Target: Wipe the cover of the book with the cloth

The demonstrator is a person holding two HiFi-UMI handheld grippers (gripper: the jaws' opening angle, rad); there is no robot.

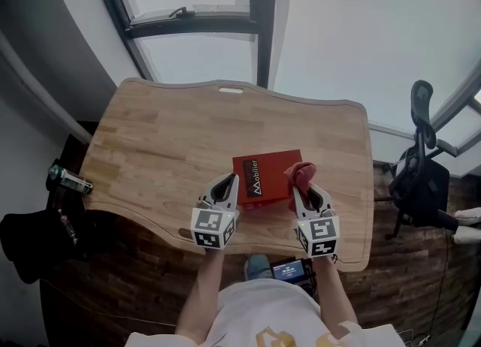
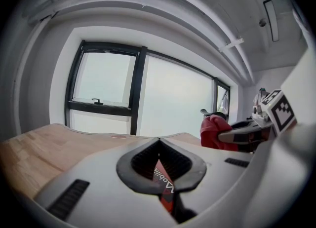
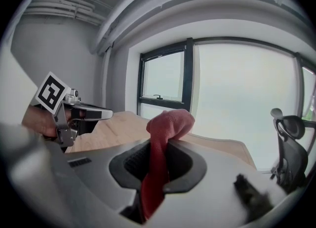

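— Book [image 1: 272,169], where is it?
— It lies on the wooden table [image 1: 165,143], near the front edge, between the two grippers. It is red, with white lettering along its left side.
— And the left gripper?
— The left gripper [image 1: 234,180] has its jaws closed tip to tip, right at the book's near-left corner. The lettered cover shows through the hollow behind the tips; whether any of it is pinched, I can't tell.
— The right one?
— The right gripper [image 1: 297,191] is clamped on the cloth [image 1: 302,174], a reddish-pink one. It runs up between the jaws and bunches past the tips, over the book's right edge. Whether it touches the cover, I can't make out.
— Anything else about?
— A black office chair [image 1: 421,165] stands to the right of the table, well apart from the book.
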